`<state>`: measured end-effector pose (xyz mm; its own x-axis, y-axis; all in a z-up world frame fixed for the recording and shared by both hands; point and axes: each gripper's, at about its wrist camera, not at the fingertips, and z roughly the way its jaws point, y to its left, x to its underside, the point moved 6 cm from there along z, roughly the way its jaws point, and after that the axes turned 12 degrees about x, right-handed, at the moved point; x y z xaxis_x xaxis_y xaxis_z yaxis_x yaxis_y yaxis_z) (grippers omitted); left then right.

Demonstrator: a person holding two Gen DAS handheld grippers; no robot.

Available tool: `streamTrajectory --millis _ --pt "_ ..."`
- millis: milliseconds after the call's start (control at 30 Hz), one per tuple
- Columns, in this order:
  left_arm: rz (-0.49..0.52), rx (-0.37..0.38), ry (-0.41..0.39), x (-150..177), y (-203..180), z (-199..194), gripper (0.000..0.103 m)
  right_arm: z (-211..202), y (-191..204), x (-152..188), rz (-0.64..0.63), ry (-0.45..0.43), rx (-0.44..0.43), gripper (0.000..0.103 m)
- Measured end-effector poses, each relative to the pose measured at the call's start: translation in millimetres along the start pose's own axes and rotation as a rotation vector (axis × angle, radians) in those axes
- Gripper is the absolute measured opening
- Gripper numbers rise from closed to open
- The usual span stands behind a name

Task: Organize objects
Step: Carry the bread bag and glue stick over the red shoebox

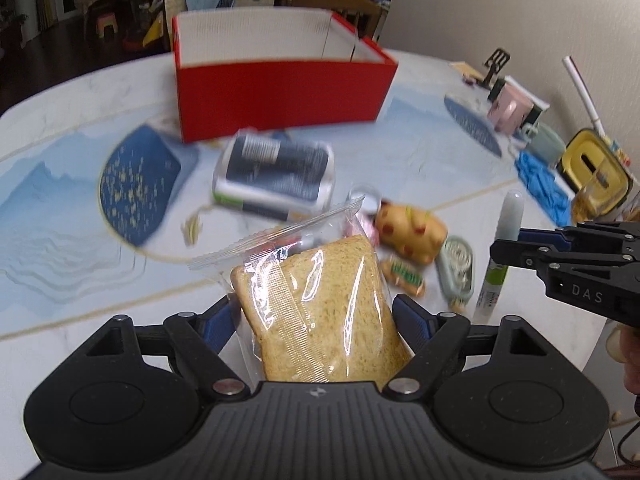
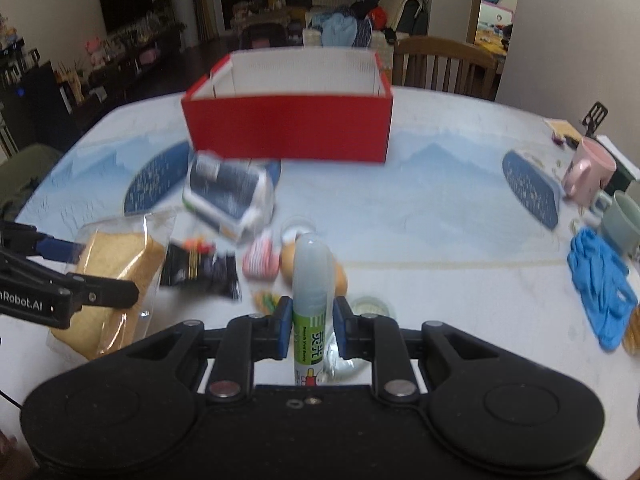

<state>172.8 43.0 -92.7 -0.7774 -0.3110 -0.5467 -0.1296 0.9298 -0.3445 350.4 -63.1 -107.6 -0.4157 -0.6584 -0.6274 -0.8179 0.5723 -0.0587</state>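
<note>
My left gripper [image 1: 318,312] is shut on a bagged slice of bread [image 1: 320,308], also seen in the right wrist view [image 2: 116,276]. My right gripper [image 2: 310,320] is shut on a glue stick [image 2: 312,292] with a green label, which also shows in the left wrist view [image 1: 500,248]. An open red box [image 1: 280,92] stands ahead on the table [image 1: 60,320]; in the right wrist view the box [image 2: 288,120] is straight ahead. A dark blue packet [image 1: 276,176] lies in front of it.
Small items lie between the grippers: a spotted yellow toy [image 1: 412,228], a black snack packet [image 2: 200,272], a striped pink item [image 2: 262,260]. Blue gloves [image 2: 600,292], a pink mug [image 2: 588,172] and a green mug [image 2: 622,220] sit at the right. A wooden chair [image 2: 444,64] stands behind.
</note>
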Motion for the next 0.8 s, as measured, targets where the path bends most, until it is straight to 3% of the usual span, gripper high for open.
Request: streamTrajectory --millis 300,800 --pt "0.048 -0.034 -0.063 -58.9 0.3 -7.0 0.083 1.8 -13.5 -69.0 0.004 -0.102 -0.042 0.02" --pt "0.116 -0.103 -0.101 -178.5 16.5 10.5 0.083 43.7 -32.5 -191.9 -0.027 -0.171 -0.096 0.02"
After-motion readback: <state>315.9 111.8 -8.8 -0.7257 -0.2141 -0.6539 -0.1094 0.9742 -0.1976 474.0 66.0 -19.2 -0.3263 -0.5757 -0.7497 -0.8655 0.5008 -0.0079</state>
